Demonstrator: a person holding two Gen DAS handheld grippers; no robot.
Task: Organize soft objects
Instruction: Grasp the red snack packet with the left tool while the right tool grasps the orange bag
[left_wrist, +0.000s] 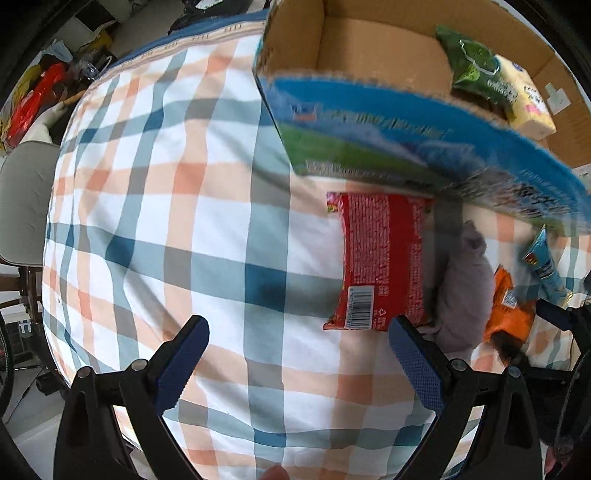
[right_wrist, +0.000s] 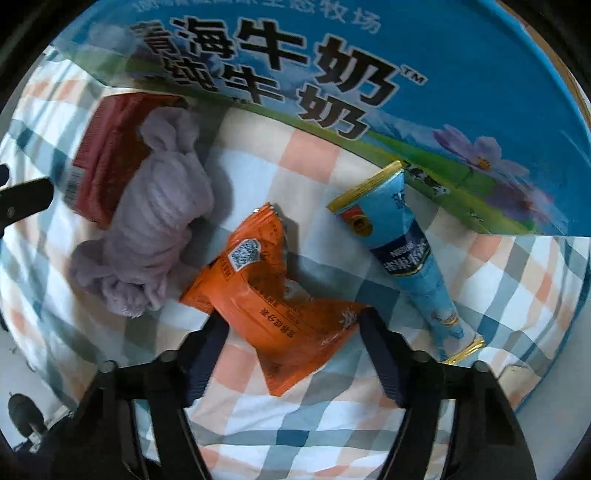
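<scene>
Two claws are at work over the checked bedcover (left_wrist: 155, 206), and we start with the right gripper (right_wrist: 291, 332): its jaws are spread on either side of the near end of the orange snack packet (right_wrist: 266, 291), not yet pinching it, which we judge to be the setup for lifting that packet next. The left gripper (left_wrist: 295, 350) hangs spread and empty over bare cloth, just near of the red packet (left_wrist: 376, 262), whose back panel with a barcode faces up; the small print there is too fine for us to read. Between the red and orange packets lies a rolled lilac cloth (right_wrist: 159, 221), resting partly on the red one. To the right, a blue Nestlé tube (right_wrist: 406, 254) lies slanted, its crimped end almost against the carton. Farthest off stands the open cardboard milk carton (right_wrist: 332, 92), printed with 青海牛奶 and 纯牛奶 above a meadow scene; it already holds a green pouch (left_wrist: 476, 70) and a pale yellow pack (left_wrist: 524, 96), so we take it as the bin for the remaining soft things.
</scene>
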